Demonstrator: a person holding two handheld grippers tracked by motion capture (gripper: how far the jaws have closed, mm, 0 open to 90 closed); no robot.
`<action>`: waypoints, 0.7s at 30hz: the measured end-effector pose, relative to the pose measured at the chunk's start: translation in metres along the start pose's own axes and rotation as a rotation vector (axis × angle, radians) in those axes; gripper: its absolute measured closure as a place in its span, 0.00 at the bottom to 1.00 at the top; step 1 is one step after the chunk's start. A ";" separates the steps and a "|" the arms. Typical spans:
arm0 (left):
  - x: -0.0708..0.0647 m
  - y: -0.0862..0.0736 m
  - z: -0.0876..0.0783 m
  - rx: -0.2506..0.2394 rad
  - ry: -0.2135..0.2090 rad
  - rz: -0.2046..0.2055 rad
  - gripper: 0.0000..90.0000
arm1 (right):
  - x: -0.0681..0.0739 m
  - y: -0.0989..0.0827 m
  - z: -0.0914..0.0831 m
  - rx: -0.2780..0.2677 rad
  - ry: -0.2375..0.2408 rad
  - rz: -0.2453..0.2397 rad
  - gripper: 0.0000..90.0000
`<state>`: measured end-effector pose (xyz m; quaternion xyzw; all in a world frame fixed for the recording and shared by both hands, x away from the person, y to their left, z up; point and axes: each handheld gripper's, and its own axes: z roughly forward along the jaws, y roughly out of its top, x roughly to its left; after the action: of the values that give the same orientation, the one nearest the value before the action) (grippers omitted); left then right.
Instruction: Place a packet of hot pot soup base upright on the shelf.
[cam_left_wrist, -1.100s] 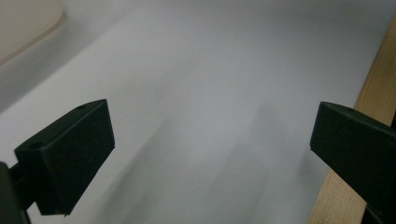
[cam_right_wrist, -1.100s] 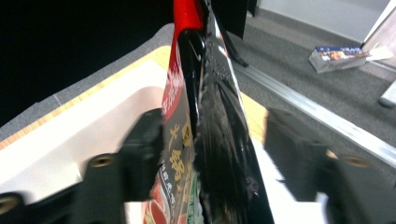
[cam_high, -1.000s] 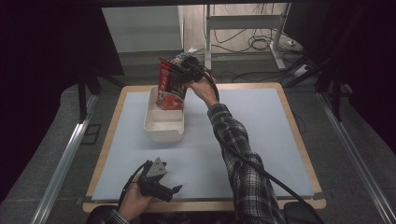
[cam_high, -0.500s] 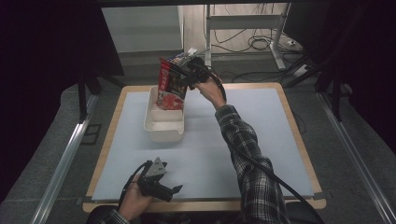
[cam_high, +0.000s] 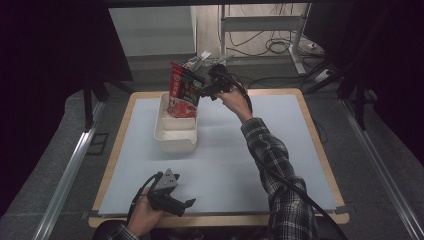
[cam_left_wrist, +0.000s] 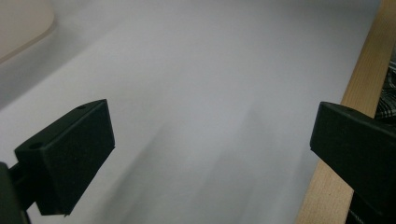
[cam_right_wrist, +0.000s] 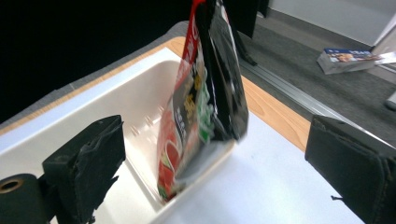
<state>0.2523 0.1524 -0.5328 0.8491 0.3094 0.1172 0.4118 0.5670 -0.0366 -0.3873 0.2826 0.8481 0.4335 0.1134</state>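
Observation:
A red and black snack bag (cam_high: 182, 93) (cam_right_wrist: 205, 93) stands upright in the far end of a white tub (cam_high: 174, 135) (cam_right_wrist: 116, 107) on the mat. My right gripper (cam_high: 200, 86) (cam_right_wrist: 219, 144) hovers just right of the bag, pointing at it. Its jaws have just been opening and are open; the bag stands free ahead of them, touching neither pad. My left gripper (cam_high: 184, 204) (cam_left_wrist: 210, 135) rests near the table's front edge, open, with bare mat between its jaws.
A pale blue mat (cam_high: 240, 155) (cam_left_wrist: 196, 70) covers the wooden table (cam_high: 320, 145) (cam_left_wrist: 359, 93). A small printed box (cam_high: 196, 61) (cam_right_wrist: 348, 58) lies on the floor beyond the far edge. Metal rails (cam_high: 65, 170) run along the floor on both sides.
My right gripper has drawn back to the right, off the bag, with its jaws wider. The bag stays standing in the tub. The left gripper has not moved.

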 end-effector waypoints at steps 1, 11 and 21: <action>0.000 0.000 0.000 0.000 0.000 0.000 0.00 | 0.000 0.000 0.000 0.000 0.000 0.000 0.05; 0.000 0.000 0.001 0.001 -0.004 -0.003 0.00 | 0.004 -0.022 -0.020 -0.002 -0.005 -0.009 0.05; -0.001 0.001 0.002 0.010 -0.013 -0.006 0.00 | 0.010 -0.040 -0.032 0.006 0.008 -0.003 0.05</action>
<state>0.2523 0.1500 -0.5330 0.8509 0.3099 0.1090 0.4099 0.5298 -0.0713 -0.4001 0.2801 0.8503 0.4317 0.1100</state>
